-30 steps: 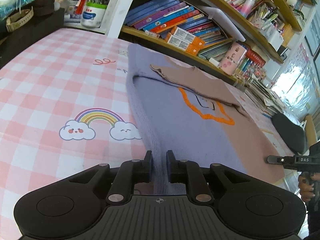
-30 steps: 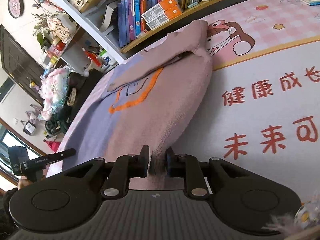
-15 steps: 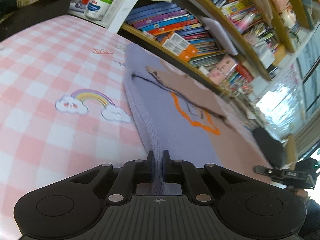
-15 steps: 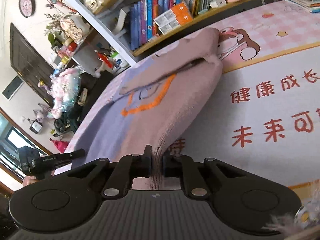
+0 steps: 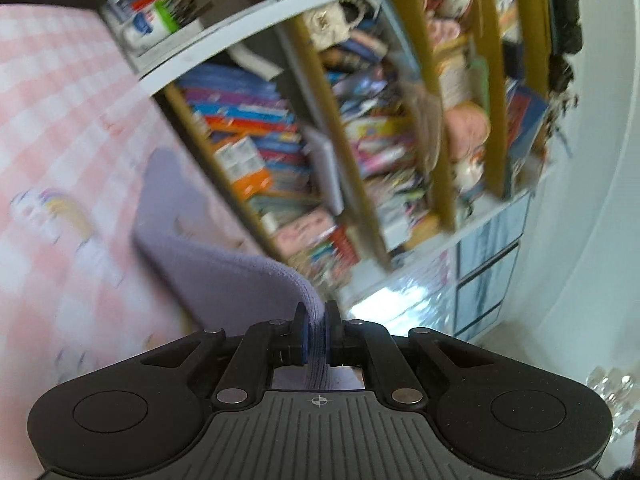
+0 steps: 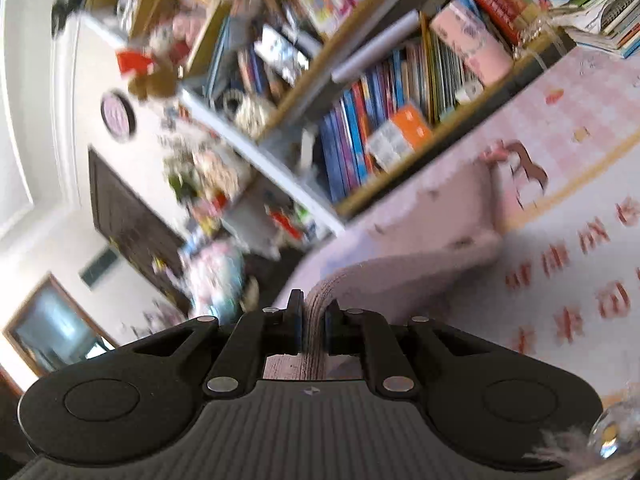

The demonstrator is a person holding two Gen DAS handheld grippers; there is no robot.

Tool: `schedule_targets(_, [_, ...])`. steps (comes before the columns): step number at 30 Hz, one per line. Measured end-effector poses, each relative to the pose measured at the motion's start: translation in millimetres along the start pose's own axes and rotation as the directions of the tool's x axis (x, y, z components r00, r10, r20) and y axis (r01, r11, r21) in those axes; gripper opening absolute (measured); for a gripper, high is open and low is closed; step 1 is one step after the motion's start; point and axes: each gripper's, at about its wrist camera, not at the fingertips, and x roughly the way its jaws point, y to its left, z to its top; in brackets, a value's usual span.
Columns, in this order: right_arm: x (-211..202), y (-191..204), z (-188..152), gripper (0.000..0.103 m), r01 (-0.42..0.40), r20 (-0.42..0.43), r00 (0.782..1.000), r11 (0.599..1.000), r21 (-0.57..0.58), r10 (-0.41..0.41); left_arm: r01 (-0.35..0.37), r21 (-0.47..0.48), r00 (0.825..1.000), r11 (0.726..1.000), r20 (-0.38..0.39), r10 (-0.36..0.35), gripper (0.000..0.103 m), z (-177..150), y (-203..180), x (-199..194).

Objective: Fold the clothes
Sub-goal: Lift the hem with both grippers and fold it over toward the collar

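Since a second ago lifted off the mat: sweater hem, pinched in both closed grippers, left gripper and right gripper, body lying ahead toward the bookshelf.

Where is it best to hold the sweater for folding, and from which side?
Grip the ribbed hem, one corner in each: left hand-held gripper and right hand-held gripper, coming from the near edge. The sweater hangs from the hem, its far end resting toward the shelf.
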Motion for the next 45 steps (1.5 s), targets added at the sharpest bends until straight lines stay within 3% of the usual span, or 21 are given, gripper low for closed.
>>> schedule_targets(9, [40.9,-12.3,57.7,0.009,-0.052,0.121,0.992,0.995,0.086,0.042,0.021,-0.080,0.991,0.997,0.131,-0.010,0.006,62.1,9.5,54.8])
schedule_targets(13, [59.8,-20.7,80.0,0.009,-0.066,0.163,0.986,0.990,0.122,0.046,-0.050,-0.072,0.992,0.996,0.113,0.058,0.006,87.4,16.8,84.4])
schedule_targets(20, [100.1,-64.1,85.9,0.010,0.033,0.116,0.992,0.982,0.187,-0.055,-0.189,0.000,0.979,0.982,0.079,0.188,0.007,108.9,40.2,119.0])
schedule_targets(24, [123.2,-88.9,89.2,0.010,0.090,0.087,0.990,0.971,0.222,-0.112,-0.258,-0.007,0.965,0.966,0.051,0.258,0.007,111.2,59.8,132.1])
schedule_targets(26, [134.7,-101.3,90.9,0.011,0.119,0.071,0.988,0.964,0.239,-0.140,-0.307,-0.013,0.951,0.952,0.030,0.307,0.014,112.1,68.6,138.9])
schedule_targets(28, [146.2,-113.7,92.6,0.017,0.148,0.055,0.984,0.956,0.255,-0.167,-0.386,-0.020,0.923,0.922,0.001,0.386,0.026,115.0,75.3,144.0])
schedule_targets(29, [145.7,-116.0,93.2,0.021,0.156,0.061,0.982,0.955,0.253,-0.177,-0.420,-0.029,0.907,0.907,-0.012,0.420,0.037,116.7,78.1,143.7])
schedule_targets(30, [141.0,-115.6,93.6,0.029,0.161,0.077,0.980,0.956,0.245,-0.185,-0.428,-0.036,0.904,0.903,-0.010,0.428,0.041,118.1,79.6,141.1])
schedule_targets(31, [136.4,-115.2,94.1,0.034,0.166,0.093,0.977,0.957,0.237,-0.192,-0.413,-0.034,0.911,0.910,0.004,0.413,0.043,117.9,79.8,136.9])
schedule_targets(32, [131.7,-114.9,94.6,0.035,0.170,0.109,0.974,0.958,0.229,-0.199,-0.399,-0.019,0.917,0.917,0.020,0.399,0.048,117.4,77.3,131.7])
schedule_targets(34, [123.4,-111.8,96.3,0.036,0.194,0.140,0.965,0.961,0.196,-0.223,-0.413,0.067,0.911,0.908,0.050,0.410,0.051,116.7,65.7,123.9])
schedule_targets(36, [122.1,-101.1,99.4,0.037,0.263,0.150,0.950,0.960,0.094,-0.275,-0.458,0.188,0.889,0.869,0.066,0.454,0.051,113.8,52.1,123.2])
schedule_targets(38, [131.7,-85.5,101.4,0.040,0.356,0.120,0.931,0.931,-0.078,-0.345,-0.502,0.320,0.858,0.803,0.072,0.508,0.051,109.6,39.1,129.4])
schedule_targets(40, [146.6,-72.0,100.2,0.042,0.425,0.085,0.905,0.867,-0.262,-0.418,-0.537,0.463,0.821,0.705,0.094,0.564,0.051,102.2,29.7,142.0])
schedule_targets(41, [154.3,-68.0,98.8,0.042,0.448,0.071,0.889,0.829,-0.336,-0.452,-0.552,0.535,0.793,0.640,0.100,0.601,0.051,97.8,26.5,150.7])
schedule_targets(43, [166.4,-68.8,97.0,0.042,0.489,0.054,0.855,0.768,-0.414,-0.515,-0.562,0.638,0.750,0.527,0.123,0.650,0.051,90.7,23.0,165.4])
schedule_targets(45, [173.9,-75.6,97.6,0.042,0.497,0.033,0.842,0.751,-0.435,-0.538,-0.548,0.687,0.738,0.478,0.128,0.663,0.051,88.2,23.4,178.2])
